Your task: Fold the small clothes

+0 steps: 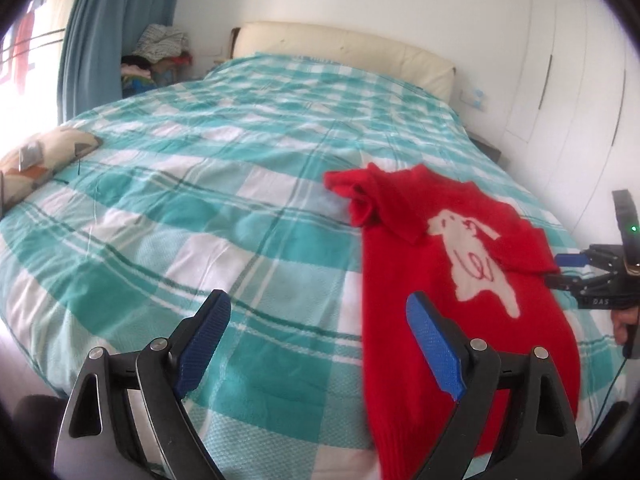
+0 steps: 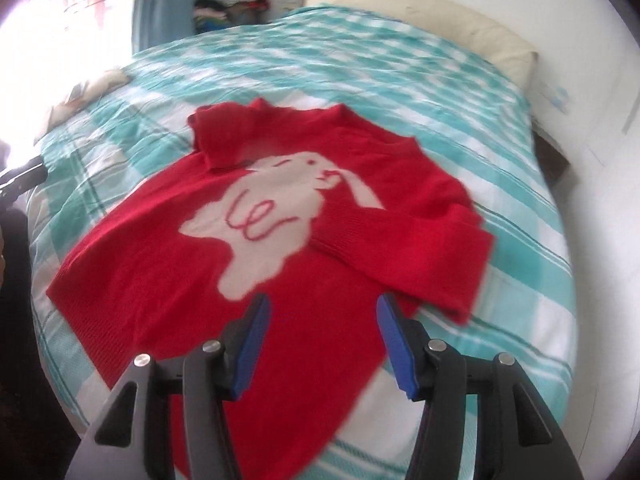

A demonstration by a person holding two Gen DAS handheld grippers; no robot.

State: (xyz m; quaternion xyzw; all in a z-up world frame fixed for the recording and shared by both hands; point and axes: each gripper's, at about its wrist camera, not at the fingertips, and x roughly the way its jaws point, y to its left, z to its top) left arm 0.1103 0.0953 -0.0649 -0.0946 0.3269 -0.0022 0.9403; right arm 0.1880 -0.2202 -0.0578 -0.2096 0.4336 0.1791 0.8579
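A red sweater (image 1: 400,260) with a white rabbit on its front lies spread on the bed. Seen from the right wrist, the sweater (image 2: 140,260) has one sleeve (image 2: 420,248) folded in across the body and the other sleeve (image 2: 224,136) bunched near the collar. My left gripper (image 1: 318,296) hovers open over the sweater's left edge, its right finger above the red knit and nothing between the pads. My right gripper (image 2: 324,298) hangs open above the hem, holding nothing. In the left wrist view the right gripper (image 1: 560,270) shows at the sweater's right side.
A teal and white checked bedspread (image 1: 200,200) covers the bed. A patterned cushion (image 1: 44,156) lies at its left edge and a cream headboard (image 1: 340,48) stands at the far end. A clothes pile (image 1: 160,52), a blue curtain (image 1: 120,20) and white wardrobe doors (image 1: 580,80) surround it.
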